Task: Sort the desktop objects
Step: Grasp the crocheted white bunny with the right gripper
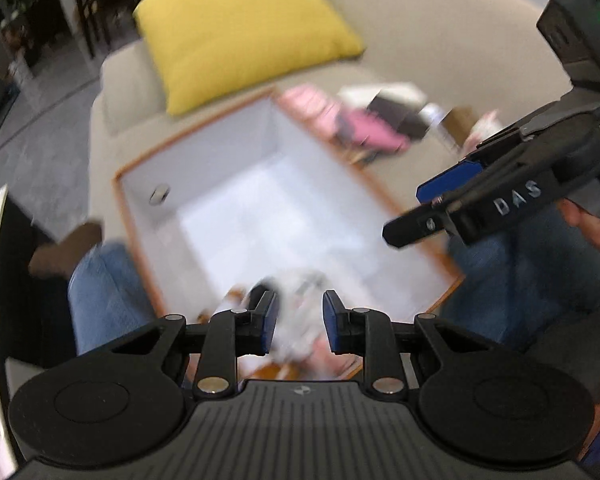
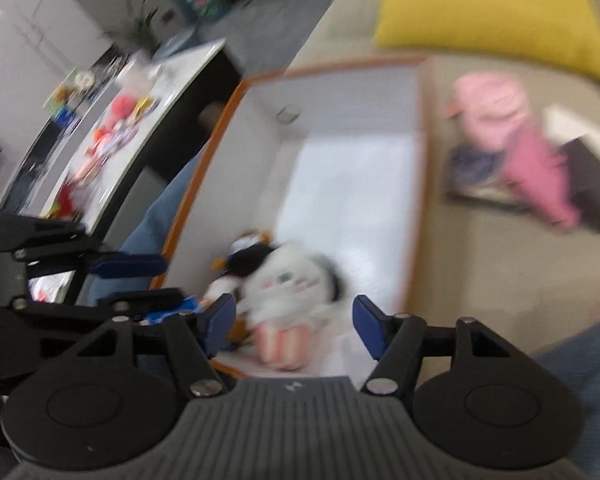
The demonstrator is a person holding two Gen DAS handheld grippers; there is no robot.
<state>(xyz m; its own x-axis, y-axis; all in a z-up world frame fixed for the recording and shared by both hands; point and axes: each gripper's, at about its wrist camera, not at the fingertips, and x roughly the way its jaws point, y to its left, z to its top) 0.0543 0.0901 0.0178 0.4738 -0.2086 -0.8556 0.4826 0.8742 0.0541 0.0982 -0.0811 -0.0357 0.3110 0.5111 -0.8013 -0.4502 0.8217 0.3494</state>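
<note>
A white storage box with an orange rim rests on the person's lap in front of a beige sofa. A white plush toy with black hair and a striped base lies in the box's near corner, with a smaller black and orange plush beside it. My left gripper is open above the white plush, which is blurred. My right gripper is open and empty just over the plush; it also shows in the left wrist view. The left gripper shows at the left of the right wrist view.
A yellow cushion lies on the sofa behind the box. A pink plush, books and dark boxes lie on the sofa to the right. A white table with several colourful toys stands at the left.
</note>
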